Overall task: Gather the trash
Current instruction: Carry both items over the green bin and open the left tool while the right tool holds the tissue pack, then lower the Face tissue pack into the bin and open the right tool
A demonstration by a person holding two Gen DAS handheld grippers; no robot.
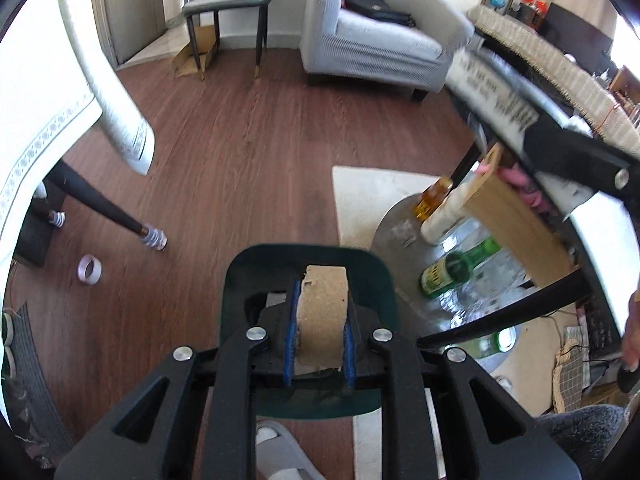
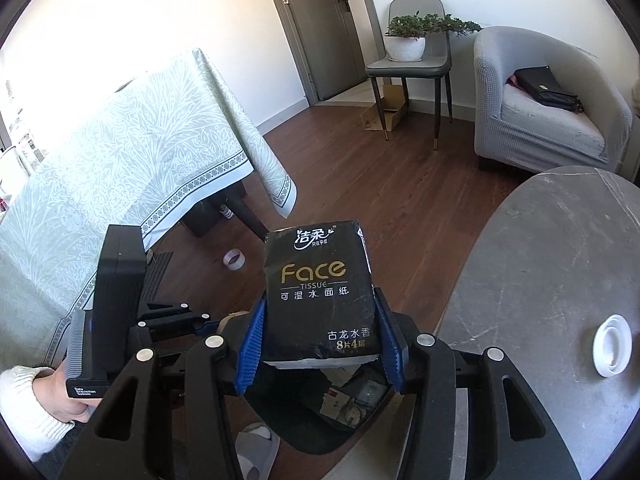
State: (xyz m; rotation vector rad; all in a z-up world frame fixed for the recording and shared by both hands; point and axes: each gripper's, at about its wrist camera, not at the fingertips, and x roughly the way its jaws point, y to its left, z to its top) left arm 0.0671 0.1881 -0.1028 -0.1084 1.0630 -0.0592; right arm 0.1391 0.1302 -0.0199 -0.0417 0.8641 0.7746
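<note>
My left gripper [image 1: 322, 300] is shut on a brown cardboard tube [image 1: 322, 324], which stands upright between the blue pads. It hangs right over a dark green bin [image 1: 240, 276] on the floor. In the right wrist view my right gripper [image 2: 320, 306] is shut on a black pack of Face tissues [image 2: 316, 280], gripped by its sides. The same bin [image 2: 296, 440] lies below it, with paper scraps inside. A hand in a white sleeve [image 2: 32, 400] holds the left tool at the lower left. The tissue pack [image 1: 492, 88] shows blurred at the upper right of the left wrist view.
A round grey table [image 2: 540, 280] with a white lid [image 2: 612, 346] stands on the right. Under it lie a green bottle [image 1: 452, 272] and an amber bottle [image 1: 434, 198]. A cloth-covered table [image 2: 120, 160] is on the left, a tape roll [image 1: 90, 270] on the floor, a slipper [image 1: 276, 452] by the bin.
</note>
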